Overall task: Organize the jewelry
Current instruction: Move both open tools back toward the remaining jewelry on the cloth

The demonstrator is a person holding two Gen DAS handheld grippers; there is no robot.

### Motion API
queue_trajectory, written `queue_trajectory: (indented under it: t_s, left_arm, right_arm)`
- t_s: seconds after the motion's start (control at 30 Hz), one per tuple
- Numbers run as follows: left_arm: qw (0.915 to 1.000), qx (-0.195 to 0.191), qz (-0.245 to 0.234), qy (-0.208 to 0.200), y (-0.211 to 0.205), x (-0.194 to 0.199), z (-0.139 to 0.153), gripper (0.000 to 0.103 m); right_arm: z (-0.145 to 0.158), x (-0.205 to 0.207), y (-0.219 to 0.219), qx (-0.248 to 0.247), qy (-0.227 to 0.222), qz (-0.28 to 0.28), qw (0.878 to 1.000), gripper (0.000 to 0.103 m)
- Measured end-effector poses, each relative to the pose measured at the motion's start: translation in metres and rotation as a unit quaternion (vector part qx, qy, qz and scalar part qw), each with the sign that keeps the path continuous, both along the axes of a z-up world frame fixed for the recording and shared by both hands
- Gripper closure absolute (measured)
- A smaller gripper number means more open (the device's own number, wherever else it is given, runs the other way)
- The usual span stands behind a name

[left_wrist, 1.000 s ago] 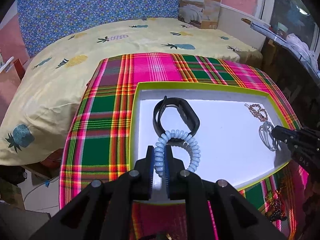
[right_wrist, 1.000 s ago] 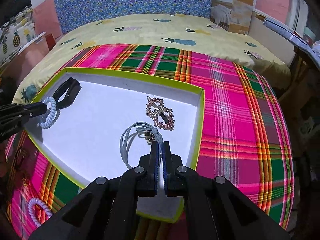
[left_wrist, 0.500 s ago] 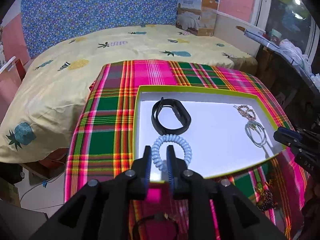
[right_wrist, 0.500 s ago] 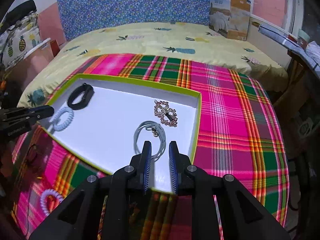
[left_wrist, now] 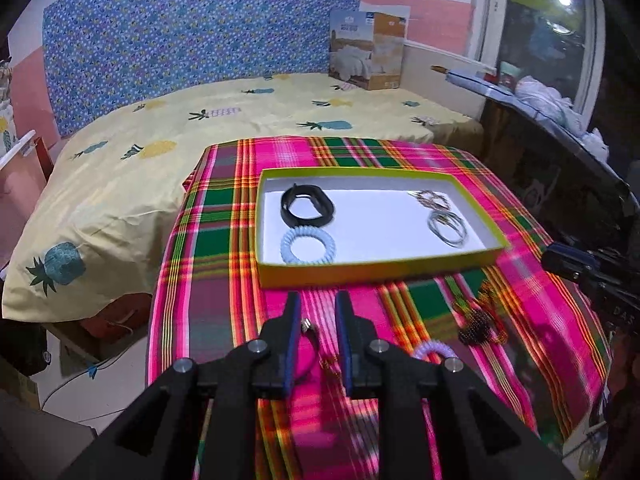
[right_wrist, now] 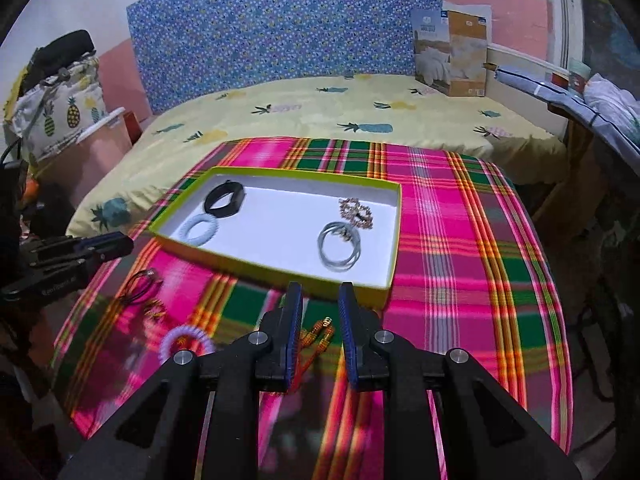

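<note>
- Left wrist view: the left gripper (left_wrist: 317,308) is released and empty, poised over the plaid cloth (left_wrist: 224,240). The pale blue coil bracelet (left_wrist: 307,245) lies in the green-rimmed tray (left_wrist: 376,270) beside the black band (left_wrist: 307,205); it looks light and springy.
- Right wrist view: the right gripper (right_wrist: 319,300) is parted, holding nothing. An orange beaded strand (right_wrist: 320,334) lies below it, limp and probably best pinched mid-length.

Tray (left_wrist: 376,270) on cloth (left_wrist: 208,248); loose jewelry (left_wrist: 480,324) lies before it.

Black band (left_wrist: 307,211), pale coil tie (left_wrist: 307,245), brooch (left_wrist: 431,199), grey loops (left_wrist: 447,228) flat in tray (left_wrist: 376,270).
</note>
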State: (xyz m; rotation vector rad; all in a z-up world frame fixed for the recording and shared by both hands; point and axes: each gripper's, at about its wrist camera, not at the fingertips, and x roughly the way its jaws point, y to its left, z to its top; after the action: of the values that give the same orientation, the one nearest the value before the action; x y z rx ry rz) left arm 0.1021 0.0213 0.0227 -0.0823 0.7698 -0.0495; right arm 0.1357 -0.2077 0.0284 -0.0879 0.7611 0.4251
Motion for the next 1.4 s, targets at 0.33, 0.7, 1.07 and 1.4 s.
queue_trajectory:
  t_s: [0.33,0.7,1.07,1.4]
  left_arm:
    - [0.9997,-0.005,-0.016,-0.017,-0.009,-0.053,0.004,0.085]
    - [0.9995,-0.017,-0.022,-0.014,-0.008,-0.080,-0.003,0.085]
    - [0.9992,-0.027,-0.029,-0.004,-0.010,-0.079,-0.010,0.085]
    - [0.9981,-0.036,-0.049,0.010,-0.024,-0.067,-0.019,0.085]
  right_arm:
    - [0.001,-0.052,0.000,0.019,-0.002,0.008,1.000,0.084]
    - [-0.014,-0.081,-0.002,0.029,0.017,0.007,0.999,0.069]
    - [-0.020,-0.082,0.005,0.022,0.024,0.017,0.999,0.069]
    - [-0.023,-0.077,0.006,0.020,0.028,0.017,0.999,0.069]
